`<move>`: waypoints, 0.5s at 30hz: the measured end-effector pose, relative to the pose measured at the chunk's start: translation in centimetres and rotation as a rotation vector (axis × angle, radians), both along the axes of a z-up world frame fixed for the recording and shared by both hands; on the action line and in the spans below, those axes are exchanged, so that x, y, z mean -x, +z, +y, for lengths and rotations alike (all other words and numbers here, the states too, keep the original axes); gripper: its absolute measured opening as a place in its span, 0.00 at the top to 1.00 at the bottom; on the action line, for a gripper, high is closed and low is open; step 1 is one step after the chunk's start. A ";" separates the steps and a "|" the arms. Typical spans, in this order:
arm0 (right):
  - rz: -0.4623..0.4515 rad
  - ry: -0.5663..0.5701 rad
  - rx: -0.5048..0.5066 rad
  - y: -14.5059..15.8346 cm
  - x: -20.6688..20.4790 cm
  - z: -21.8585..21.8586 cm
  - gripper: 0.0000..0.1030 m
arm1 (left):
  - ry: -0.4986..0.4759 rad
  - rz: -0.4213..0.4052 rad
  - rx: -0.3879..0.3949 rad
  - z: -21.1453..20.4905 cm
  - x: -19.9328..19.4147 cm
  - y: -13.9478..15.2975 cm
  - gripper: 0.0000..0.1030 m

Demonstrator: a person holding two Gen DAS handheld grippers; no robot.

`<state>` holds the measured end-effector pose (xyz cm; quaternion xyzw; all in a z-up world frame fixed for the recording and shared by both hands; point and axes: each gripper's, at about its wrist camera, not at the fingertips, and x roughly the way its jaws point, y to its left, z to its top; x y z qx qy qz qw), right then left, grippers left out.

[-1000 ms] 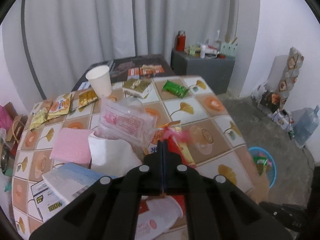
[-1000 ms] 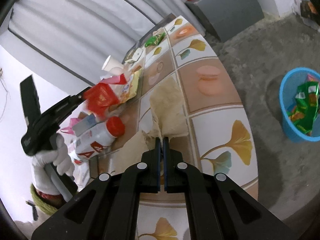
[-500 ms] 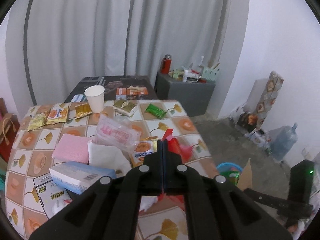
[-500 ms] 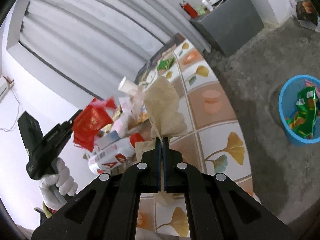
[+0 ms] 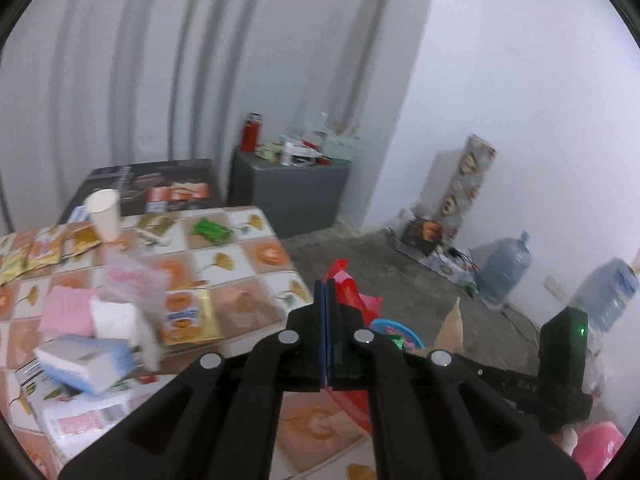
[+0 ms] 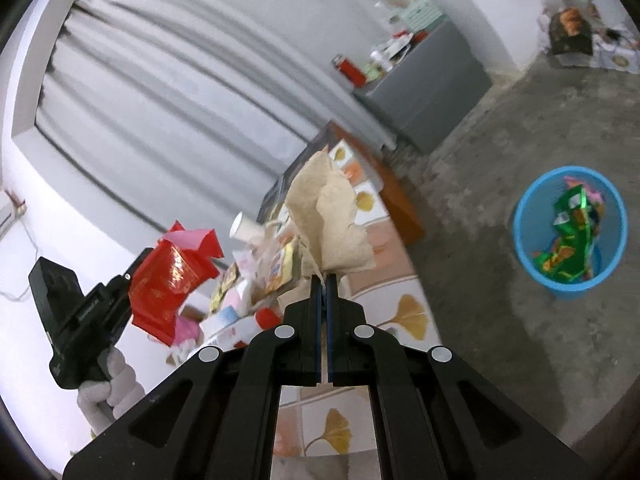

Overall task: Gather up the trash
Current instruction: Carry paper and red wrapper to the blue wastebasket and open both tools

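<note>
Two tongs (left (image 5: 326,284), right (image 6: 320,278)), one scrap each

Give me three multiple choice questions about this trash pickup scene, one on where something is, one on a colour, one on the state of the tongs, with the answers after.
1. Where does the blue bin stand?
A. on the tiled table
B. on the concrete floor beside the table
C. on the grey cabinet

2. What colour is the wrapper held by the left tongs?
A. red
B. green
C. white

3. How do the right tongs stand?
A. wide open, holding nothing
B. shut on a paper cup
C. shut on a beige crumpled paper

Answers:
1. B, the right wrist view shows the bin on bare floor, apart from the table.
2. A, the red wrapper sticks out past the fingers.
3. C, the beige crumpled paper rises from between the closed fingers.
</note>
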<state>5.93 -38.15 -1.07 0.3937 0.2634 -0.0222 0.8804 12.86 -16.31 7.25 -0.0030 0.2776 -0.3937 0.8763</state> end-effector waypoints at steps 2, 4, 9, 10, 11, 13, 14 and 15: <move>-0.014 -0.035 0.000 0.3 1.1 -1.0 1.00 | -0.042 0.003 -0.005 -1.9 0.7 0.1 1.00; -0.020 -0.061 0.003 0.5 1.8 -1.7 1.00 | -0.074 -0.004 -0.010 -3.5 1.4 0.2 1.00; -0.016 -0.148 0.043 0.7 3.3 -3.9 1.00 | -0.170 0.008 -0.037 -8.7 2.9 -0.6 1.00; -0.014 -0.159 0.043 0.6 3.5 -4.3 1.00 | -0.193 0.013 -0.047 -10.0 3.2 -0.9 1.00; -0.008 -0.177 0.046 0.4 3.7 -4.9 1.00 | -0.214 0.018 -0.059 -11.3 3.4 -1.3 1.00; 0.002 -0.203 0.053 0.1 4.0 -5.7 1.00 | -0.246 0.035 -0.079 -13.4 3.6 -2.1 1.00; 0.005 -0.213 0.056 0.0 4.1 -6.1 1.00 | -0.268 0.054 -0.093 -15.0 3.7 -2.7 1.00; 0.011 -0.230 0.060 -0.2 4.4 -6.9 1.00 | -0.281 0.067 -0.103 -16.2 3.5 -3.2 1.00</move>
